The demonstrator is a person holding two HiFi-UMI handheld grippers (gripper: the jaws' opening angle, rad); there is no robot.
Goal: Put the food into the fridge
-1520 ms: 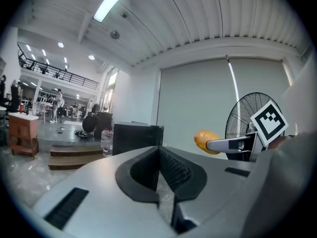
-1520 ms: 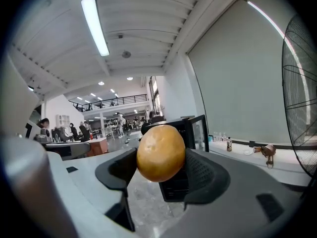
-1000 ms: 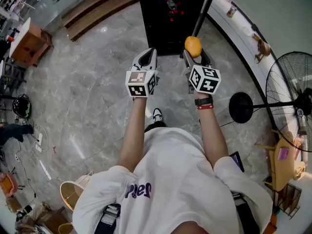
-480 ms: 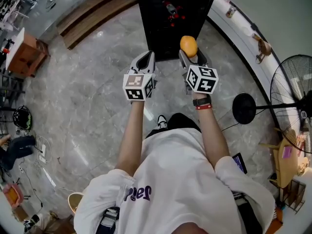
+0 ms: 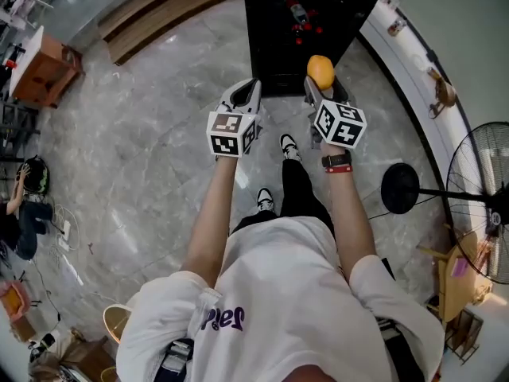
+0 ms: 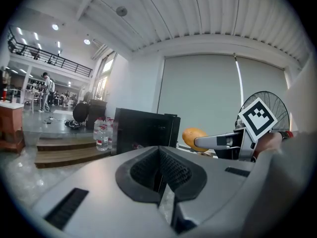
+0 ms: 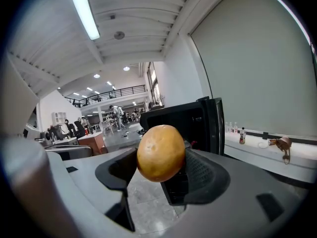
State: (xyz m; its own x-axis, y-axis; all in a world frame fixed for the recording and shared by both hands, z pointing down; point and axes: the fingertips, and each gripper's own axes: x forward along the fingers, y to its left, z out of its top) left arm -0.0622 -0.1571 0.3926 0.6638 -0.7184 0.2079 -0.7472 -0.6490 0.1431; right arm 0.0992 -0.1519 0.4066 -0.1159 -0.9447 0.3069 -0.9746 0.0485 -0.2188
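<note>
Grey marble floor (image 5: 135, 157) fills the left of the head view, with wooden steps (image 5: 151, 14) at the upper left. Just left of centre the person's left arm holds the left claw (image 5: 248, 87) out over the floor; the left gripper view shows its jaws closed together with nothing between them. Right beside it, a little right of centre, the right claw (image 5: 320, 84) grips a round orange fruit (image 5: 320, 70), one pad pressing on each side of it. In the right gripper view the fruit fills the middle of the frame. The fruit is outside the black fridge (image 5: 302, 30), which stands at the upper centre of the head view with its door open and red items showing inside. A standing fan (image 5: 485, 205) is at the far right edge.
</note>
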